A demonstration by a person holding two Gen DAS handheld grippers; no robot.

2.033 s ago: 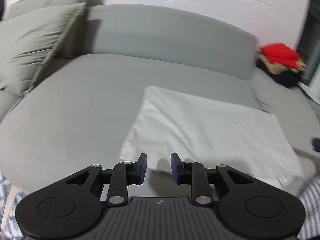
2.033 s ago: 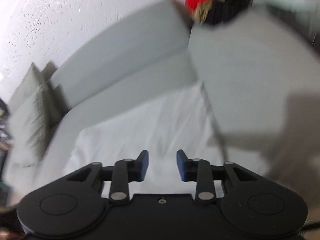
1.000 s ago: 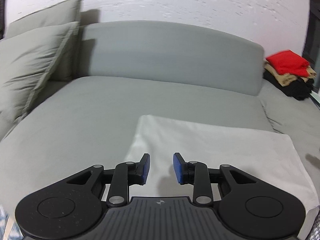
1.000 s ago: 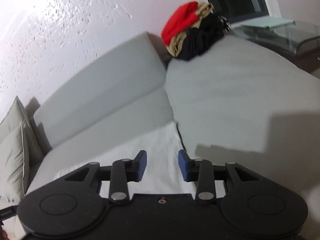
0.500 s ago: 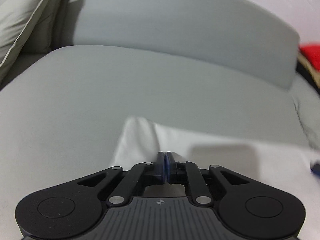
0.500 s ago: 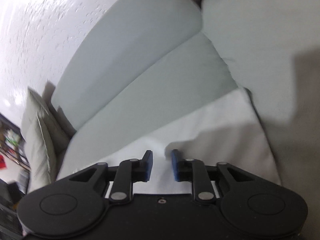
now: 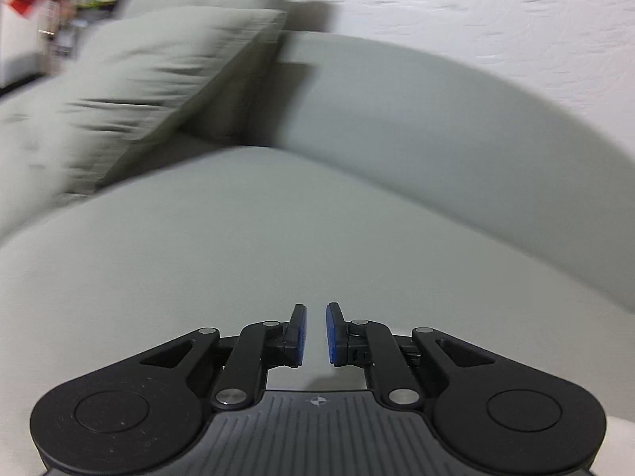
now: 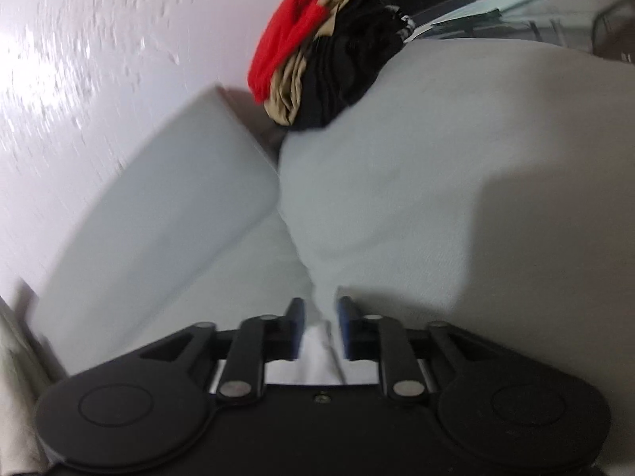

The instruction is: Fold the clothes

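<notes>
My left gripper (image 7: 315,333) is open by a narrow gap and empty, pointing over the bare grey sofa seat (image 7: 278,238). No garment shows ahead of it; only a thin white strip (image 7: 623,424) shows at the right edge behind the gripper body. My right gripper (image 8: 319,327) is open, and a bit of the white garment (image 8: 317,357) shows between and below its fingers, on the sofa. Whether the pads touch it I cannot tell. Both views are blurred by motion.
Grey pillows (image 7: 131,91) lean at the left end of the sofa, against the backrest (image 7: 456,127). A stack of folded clothes, red on tan on black (image 8: 317,51), sits on the far right seat. A glass table (image 8: 496,12) stands beyond it.
The left gripper, shut on the white garment half a second ago, has opened and swung left toward the pillows. The right gripper has swung up toward the stacked clothes and opened slightly wider.
</notes>
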